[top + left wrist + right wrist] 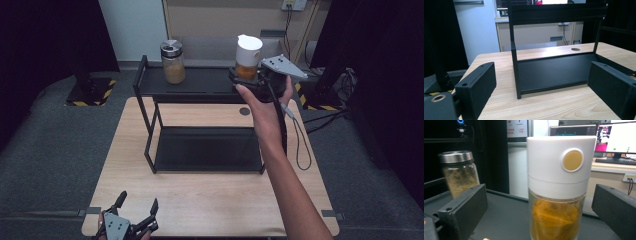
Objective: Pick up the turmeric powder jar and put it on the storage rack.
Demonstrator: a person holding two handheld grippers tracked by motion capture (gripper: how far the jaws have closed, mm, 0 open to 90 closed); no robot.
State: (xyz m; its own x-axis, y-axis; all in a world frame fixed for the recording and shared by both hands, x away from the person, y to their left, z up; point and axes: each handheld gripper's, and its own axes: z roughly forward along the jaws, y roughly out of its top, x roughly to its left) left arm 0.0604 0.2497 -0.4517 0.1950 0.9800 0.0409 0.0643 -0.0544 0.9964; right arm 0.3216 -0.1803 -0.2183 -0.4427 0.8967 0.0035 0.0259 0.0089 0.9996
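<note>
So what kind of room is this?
Probably an office or lab, not a kitchen: computer monitors and a keyboard stand behind the spice jar, with wall sockets and cables.

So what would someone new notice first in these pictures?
Probably the white-capped spice jar of orange powder on the top shelf of the black two-tier rack, with the right tongs open on either side of it. Next, the steel-lidded glass jar of tan powder standing apart at the shelf's left end. The left tongs sit open at the wooden table's near edge.
</note>
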